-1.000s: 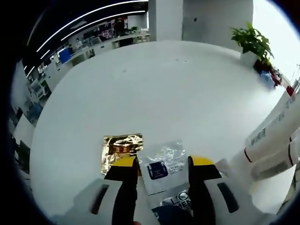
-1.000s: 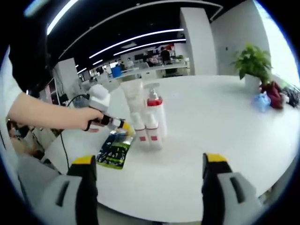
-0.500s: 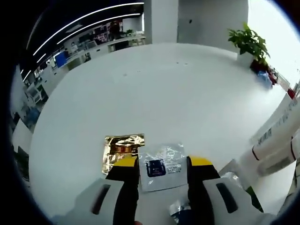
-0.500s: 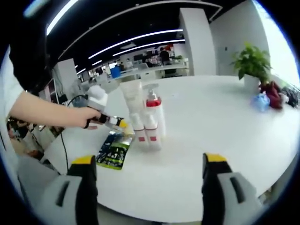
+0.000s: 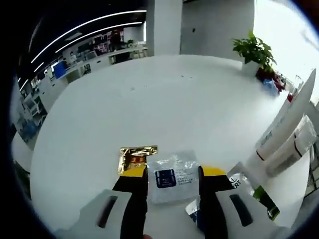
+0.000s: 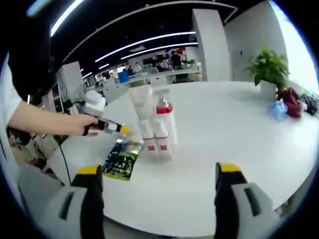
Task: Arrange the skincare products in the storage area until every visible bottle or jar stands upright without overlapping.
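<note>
Here, in the left gripper view, our left tongs [image 5: 169,174] stand spread, and between their yellow tips lies a clear silvery sachet [image 5: 173,176] with a dark blue label, flat on the white tabletop [image 5: 149,99]. Just left of it, touching or nearly so, lies one gold foil sachet [image 5: 136,156]. To the right a dark green and blue sachet [image 5: 249,191] lies partly under the white tubes [image 5: 279,134] with red bands, which lean across that side; we count two there.

In the right gripper view, our right tongs [image 6: 158,174] are spread wide with nothing between them. A person's hand [image 6: 82,124] holds the other tongs [image 6: 122,130] above the green sachet [image 6: 121,158], which lies flat near the tabletop's left edge. Just right of it stands the upright cluster: two white tubes [image 6: 144,119] on their caps and one white pump bottle [image 6: 165,122] with a red collar, close together; we cannot tell whether they touch.

Beyond the cluster the tabletop runs broad and bare to its far edge, where one potted plant [image 6: 269,67] stands at the right.
</note>
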